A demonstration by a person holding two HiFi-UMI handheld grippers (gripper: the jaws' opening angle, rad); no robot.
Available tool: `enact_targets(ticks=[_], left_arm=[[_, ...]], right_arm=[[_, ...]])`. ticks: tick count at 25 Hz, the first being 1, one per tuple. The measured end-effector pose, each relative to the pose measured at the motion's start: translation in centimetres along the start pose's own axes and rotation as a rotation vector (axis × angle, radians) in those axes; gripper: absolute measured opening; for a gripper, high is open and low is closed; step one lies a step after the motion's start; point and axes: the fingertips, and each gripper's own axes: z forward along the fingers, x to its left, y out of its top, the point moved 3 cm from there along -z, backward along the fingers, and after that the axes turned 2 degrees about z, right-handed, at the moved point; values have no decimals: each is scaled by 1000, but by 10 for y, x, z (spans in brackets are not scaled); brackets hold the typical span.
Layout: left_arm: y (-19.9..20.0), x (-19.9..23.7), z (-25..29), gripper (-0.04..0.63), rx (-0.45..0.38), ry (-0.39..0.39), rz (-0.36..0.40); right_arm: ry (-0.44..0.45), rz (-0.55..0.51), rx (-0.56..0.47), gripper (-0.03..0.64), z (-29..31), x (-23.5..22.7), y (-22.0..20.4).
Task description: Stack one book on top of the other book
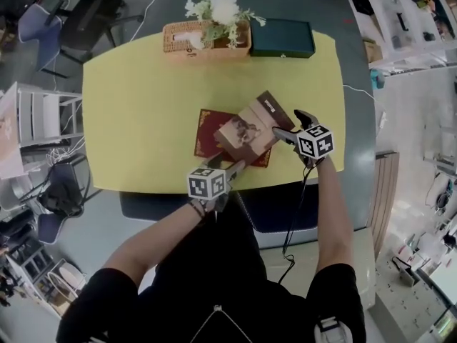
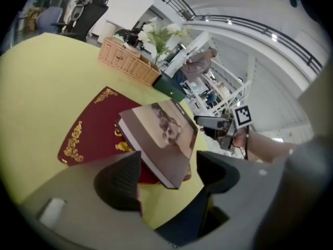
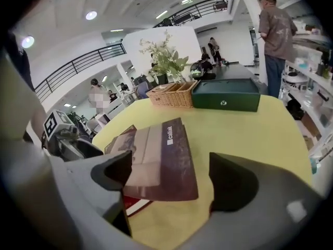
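Head view: left gripper (image 1: 232, 168), right gripper (image 1: 289, 125) tilt down, flanking brown book (image 1: 246, 131).

The yellow desk (image 1: 136, 120) carries, at its far edge, a wicker basket (image 1: 173, 46), white flowers (image 1: 225, 9) apparently standing in it, and a dark green box (image 1: 281, 38) just beside.

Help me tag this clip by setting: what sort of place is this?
Probably a large open-plan office or lab hall, not a home: office chairs beside the yellow table, a railed upper gallery overhead, and white shelving racks standing on the floor.
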Motion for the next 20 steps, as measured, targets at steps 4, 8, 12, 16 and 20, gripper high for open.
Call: enact_targets(ticks=[4,8,12,16,20], left_arm=[[0,7,12,351,-11,27,-64],[0,8,18,348,-24,31,-98],[0,17,19,264,-39,82,-135],[0,21,17,227,-36,102,-131],[0,17,10,229,-45,122,-116]], right_arm=[[73,3,47,460,15,-4,-5],[102,-18,76,394,22,1,-8],[49,-11,69,234,19,-6,-11],[38,14,45,223,13,-4,-15],[18,9,15,220,2,6,-14]])
